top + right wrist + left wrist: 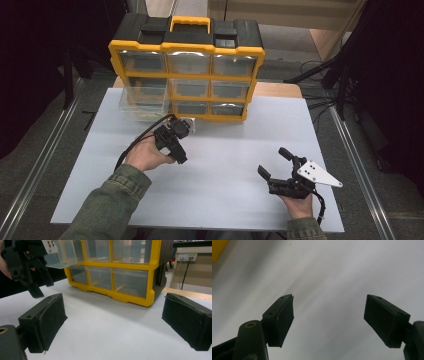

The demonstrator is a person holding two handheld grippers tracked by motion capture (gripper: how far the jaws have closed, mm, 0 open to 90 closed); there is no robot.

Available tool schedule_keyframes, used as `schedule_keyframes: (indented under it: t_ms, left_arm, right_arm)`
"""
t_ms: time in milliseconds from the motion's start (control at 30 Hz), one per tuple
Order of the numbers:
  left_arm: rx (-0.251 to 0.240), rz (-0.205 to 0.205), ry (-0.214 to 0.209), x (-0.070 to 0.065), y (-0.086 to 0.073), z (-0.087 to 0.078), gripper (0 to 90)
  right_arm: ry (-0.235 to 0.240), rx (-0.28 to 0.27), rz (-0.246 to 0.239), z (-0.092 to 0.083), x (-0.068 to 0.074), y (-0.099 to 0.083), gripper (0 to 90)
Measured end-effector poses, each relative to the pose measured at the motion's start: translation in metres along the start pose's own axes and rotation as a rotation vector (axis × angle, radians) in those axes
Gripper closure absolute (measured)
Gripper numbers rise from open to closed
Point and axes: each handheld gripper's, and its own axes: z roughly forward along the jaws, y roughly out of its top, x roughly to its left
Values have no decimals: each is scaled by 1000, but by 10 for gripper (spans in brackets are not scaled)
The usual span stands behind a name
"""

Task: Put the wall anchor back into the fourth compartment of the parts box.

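A yellow and black organizer [186, 48] with clear drawers stands upright at the back of the white table [225, 195]. Its middle-left drawer [142, 100] is pulled out; in the right gripper view this drawer [63, 255] has something small and green inside. My left gripper [176, 152] hangs just in front of the organizer, pointing down at the table. Its jaws [329, 297] are open over bare white surface with nothing between them. My right gripper [271, 160] rests low at the front right, open and empty [113, 297], facing the organizer [130, 297]. The left gripper [32, 277] shows at its upper left.
A person's green sleeve [112, 200] comes in from the bottom left. Metal rails [357, 165] run along both sides of the table, and cables [320, 100] lie on the floor at the right. Open white surface lies between the two grippers.
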Motion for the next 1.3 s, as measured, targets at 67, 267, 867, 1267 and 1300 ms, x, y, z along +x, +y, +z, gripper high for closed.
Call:
schedule_keyframes:
  t_ms: [67,267,867,1267,1300]
  left_arm:
    - [-8,0,11,0,-2,8,235]
    - [-5,-12,-8,2,-13,24,236]
    - [-135,-127,-36,24,-97,24,235]
    - [-366,-156,-53,29,-143,25,234]
    - [-400,-161,-47,29,-147,24,234]
  right_arm:
    - [-1,0,0,0,0,0,55]
    - [0,0,-1,0,0,0,55]
    - [1,3,-6,2,2,-1,55]
    - [2,9,-7,3,3,-1,55]
    - [1,11,-6,3,3,-1,55]
